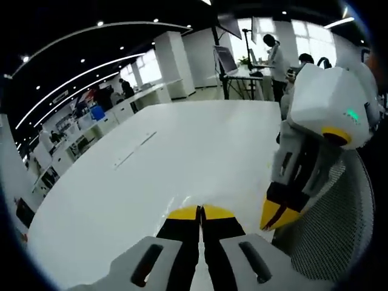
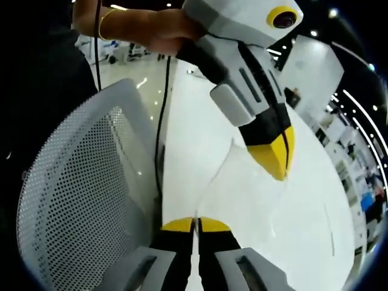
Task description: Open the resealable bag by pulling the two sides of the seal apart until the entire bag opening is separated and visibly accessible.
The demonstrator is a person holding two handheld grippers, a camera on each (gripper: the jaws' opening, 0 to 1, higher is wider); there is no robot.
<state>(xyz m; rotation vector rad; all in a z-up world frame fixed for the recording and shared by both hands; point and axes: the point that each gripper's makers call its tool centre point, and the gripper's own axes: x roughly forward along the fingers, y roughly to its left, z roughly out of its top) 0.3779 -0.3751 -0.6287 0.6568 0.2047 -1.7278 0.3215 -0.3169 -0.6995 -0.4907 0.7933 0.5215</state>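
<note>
Left gripper (image 1: 200,212) is pinching its jaws together on the clear bag's (image 2: 254,200) edge; right gripper (image 2: 195,225) is clamping the same way on the opposite edge. The bag is hanging stretched between them over the white table (image 1: 182,151); I cannot tell its contents. A mesh chair (image 2: 79,188) is crowding the table's near edge, with broad tabletop lying beyond.

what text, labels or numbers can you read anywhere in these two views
None can be read.
Clear plastic resealable bag: no print visible on it.
White gripper housing: a green light, no lettering.
Dark monitor screen on a stand: too small and blurred to read.
Far shelves and counters: too blurred to read.
</note>
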